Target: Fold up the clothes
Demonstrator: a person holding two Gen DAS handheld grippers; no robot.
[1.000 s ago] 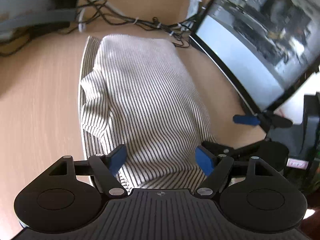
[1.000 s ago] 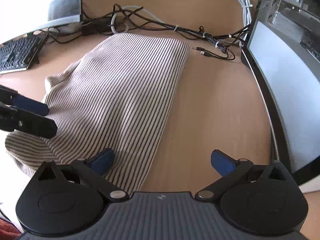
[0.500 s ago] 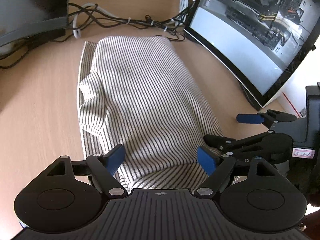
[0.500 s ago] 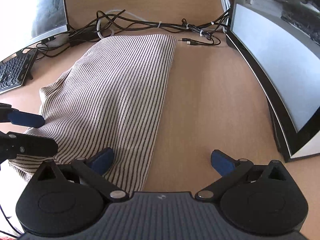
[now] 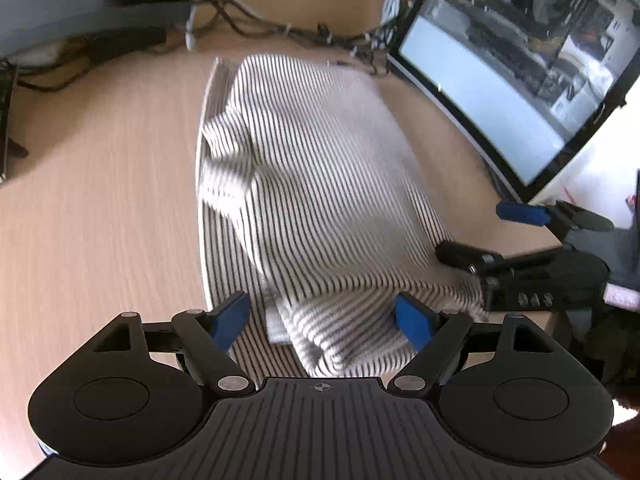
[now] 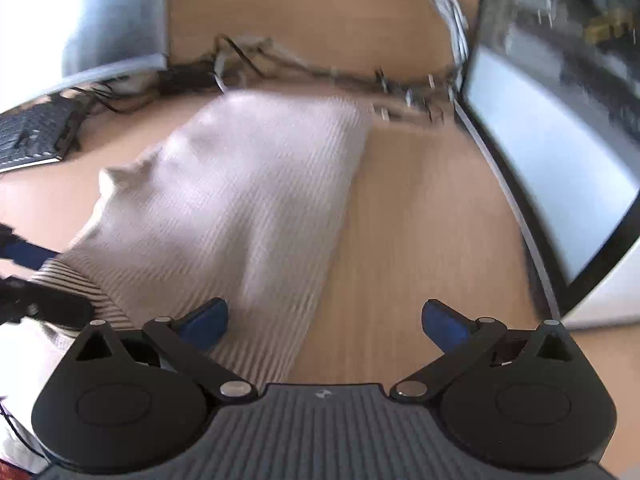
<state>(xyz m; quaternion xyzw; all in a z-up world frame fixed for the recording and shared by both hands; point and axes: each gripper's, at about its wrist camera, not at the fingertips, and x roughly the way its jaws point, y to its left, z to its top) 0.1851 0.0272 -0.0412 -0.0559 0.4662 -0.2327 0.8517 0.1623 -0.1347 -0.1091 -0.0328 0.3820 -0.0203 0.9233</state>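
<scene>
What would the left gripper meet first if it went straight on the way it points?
Most likely the striped garment: the open left gripper points down at its bunched near edge, cloth between the fingers, though depth is unclear.

The folded shirt point(image 5: 320, 184) lies on the counter point(image 5: 100, 220), its near edge between the left tongs point(image 5: 322, 316); a monitor point(image 5: 508, 80) stands to its right; cables point(image 5: 280, 28) run behind it; a keyboard point(image 6: 34, 136) sits far left; the right tongs point(image 6: 324, 320) straddle its right edge.
</scene>
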